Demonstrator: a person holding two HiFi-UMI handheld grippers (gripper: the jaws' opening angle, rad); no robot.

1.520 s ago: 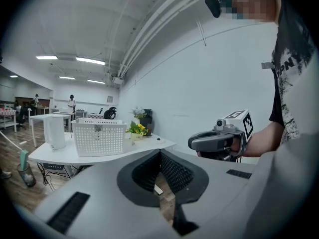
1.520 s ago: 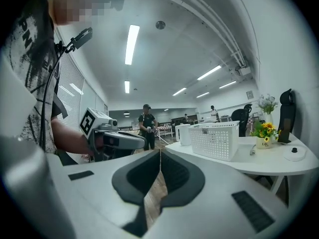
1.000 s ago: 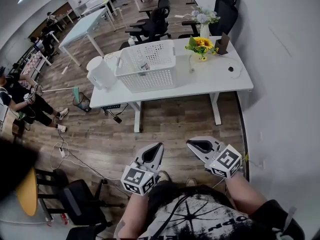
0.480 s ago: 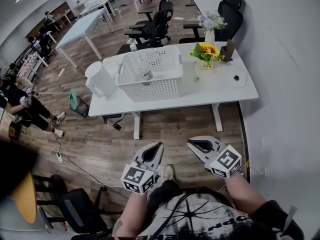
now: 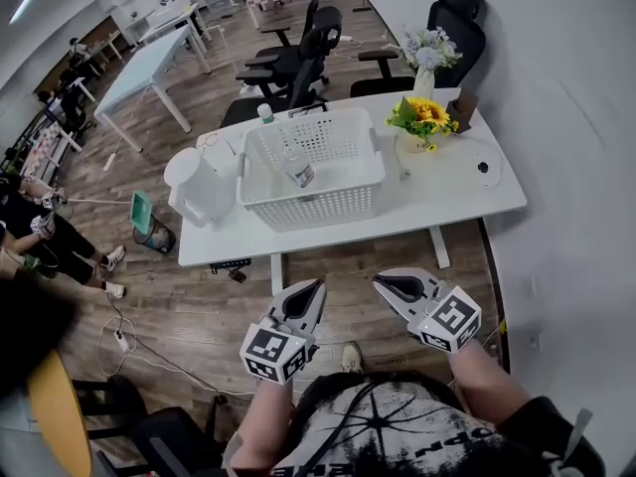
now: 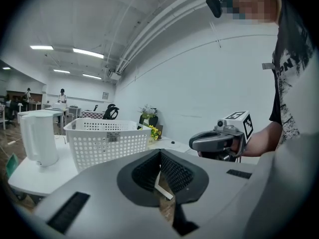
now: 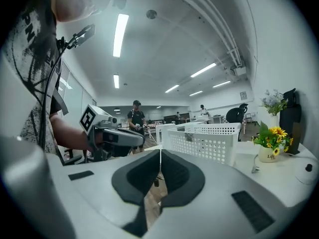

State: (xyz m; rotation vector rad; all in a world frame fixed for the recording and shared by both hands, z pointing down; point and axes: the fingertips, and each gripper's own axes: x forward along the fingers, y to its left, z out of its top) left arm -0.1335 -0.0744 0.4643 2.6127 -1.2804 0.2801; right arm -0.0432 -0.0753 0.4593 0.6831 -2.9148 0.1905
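**Left gripper (image 5: 316, 288) and right gripper (image 5: 383, 284): both closed, both empty**

Left gripper view: the jaws meet at the tips, centre of the frame, with no gap at the tip. Nothing sits between the ribbed pads. Only wood floor (image 5: 199, 276) shows through the slot behind them.

Right gripper view: the same. The jaws are pressed together at the tip and nothing is caught in them.

Head view: the two grippers sit side by side at lower centre, each in one hand, with their marker cubes toward the person. Their tips point up the frame. They are near each other but not touching, and they touch nothing else. Both hang over bare floor.

The nearest thing is the white table (image 5: 437, 192), across the middle of the frame. Its near edge lies just above the gripper tips, apart from them.

On the table:
- The white basket (image 5: 313, 202) stands centre-left, with perforated walls. A small bottle (image 5: 301, 172) lies inside it.
- A white kettle (image 5: 199, 187) stands upright just left of the basket.
- A pot of yellow flowers (image 5: 422, 117) stands right of the basket, toward the far edge.

Black office chairs (image 5: 298, 53) stand behind the table, in the upper centre of the frame.
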